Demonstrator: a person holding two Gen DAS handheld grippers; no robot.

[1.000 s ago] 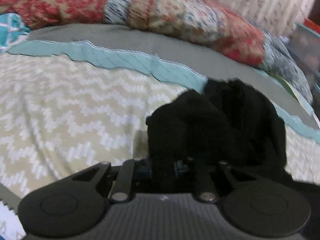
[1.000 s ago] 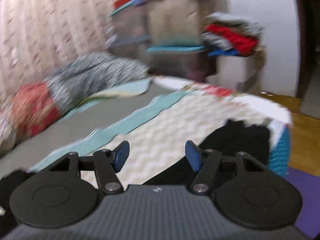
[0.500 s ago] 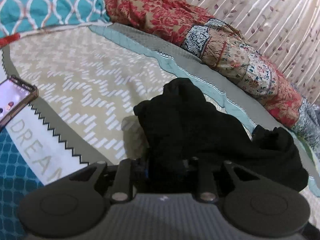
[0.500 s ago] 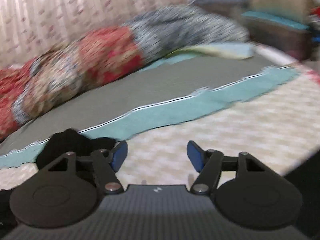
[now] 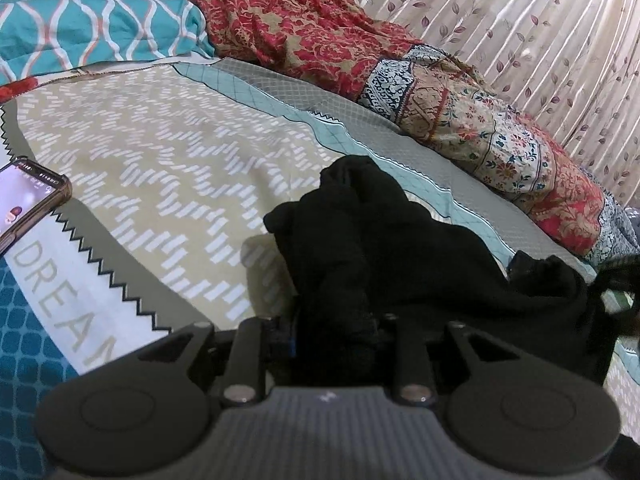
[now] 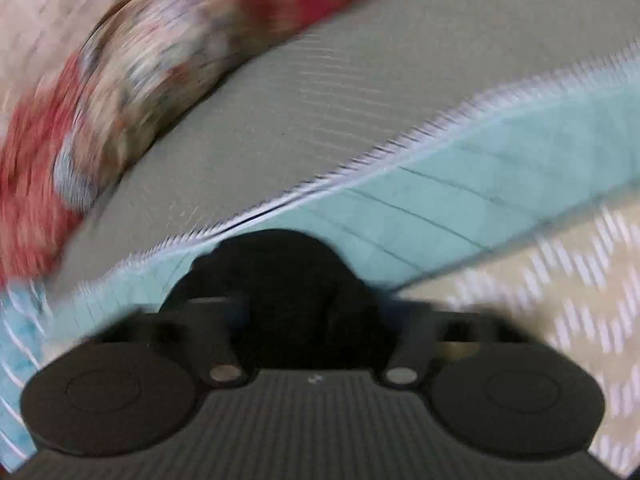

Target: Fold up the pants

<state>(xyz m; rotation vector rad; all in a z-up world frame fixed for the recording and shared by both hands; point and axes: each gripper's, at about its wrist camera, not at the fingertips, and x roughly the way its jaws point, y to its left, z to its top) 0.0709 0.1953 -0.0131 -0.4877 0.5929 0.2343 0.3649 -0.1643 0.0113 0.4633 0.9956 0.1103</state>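
Phone (image 5: 28,196) left of pants (image 5: 400,256) (black, bunched on the bedspread (image 5: 168,168)). Left gripper (image 5: 334,336) nearly closed, pinching pants cloth. Right gripper (image 6: 316,320), blurred, has just been closing; pants between its jaws, apparently gripped.

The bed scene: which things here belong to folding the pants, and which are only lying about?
Belong to the job:
- black pants, bunched on the bedspread
- left tool, closed on the pants
- right tool, black cloth between its fingers; its jaws have just been closing

Only lying about:
- phone
- teal pillow
- red floral quilt
- curtain
- bedspread
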